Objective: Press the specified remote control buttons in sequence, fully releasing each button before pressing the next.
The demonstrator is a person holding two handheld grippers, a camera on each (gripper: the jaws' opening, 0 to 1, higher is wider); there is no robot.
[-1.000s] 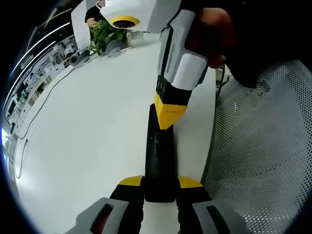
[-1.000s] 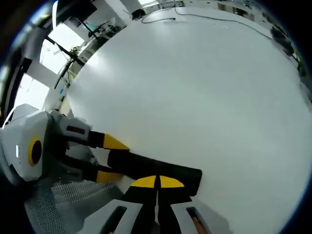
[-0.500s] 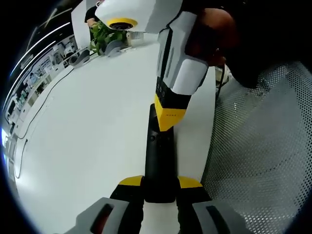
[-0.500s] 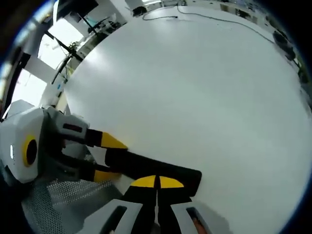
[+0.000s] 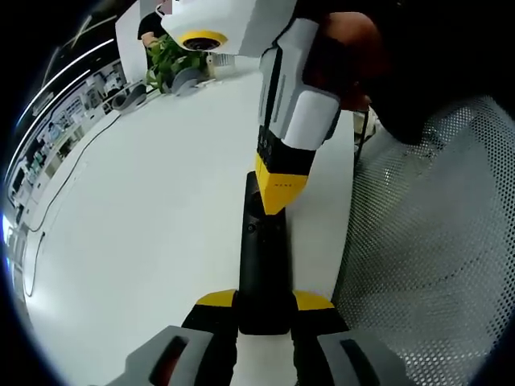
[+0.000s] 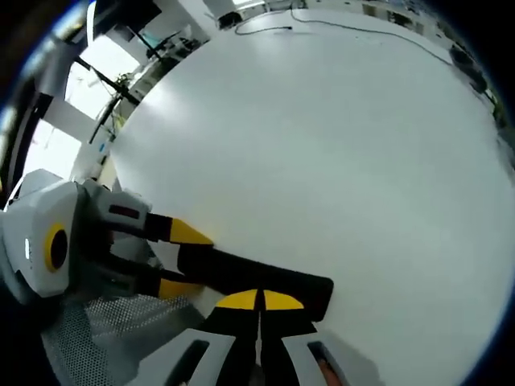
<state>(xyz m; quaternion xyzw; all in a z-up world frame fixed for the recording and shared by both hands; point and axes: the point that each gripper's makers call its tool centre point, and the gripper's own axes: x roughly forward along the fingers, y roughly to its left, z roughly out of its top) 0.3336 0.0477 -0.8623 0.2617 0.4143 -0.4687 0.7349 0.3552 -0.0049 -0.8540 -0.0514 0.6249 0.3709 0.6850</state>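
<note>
Left gripper (image 5: 265,304) fingers clamp the near end of a black remote control (image 5: 262,261) lying on a plain white desk (image 5: 137,217). Right gripper (image 5: 281,193) fingers, pressed together, bear down on the remote's far half. Beyond the fingers: a potted plant (image 5: 166,55), a cable (image 6: 322,22), shelving; beside them, perforated mesh (image 5: 434,241).

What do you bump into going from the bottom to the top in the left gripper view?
Left gripper → black remote control → right gripper pressing on it → green plant at the white table's far end.
</note>
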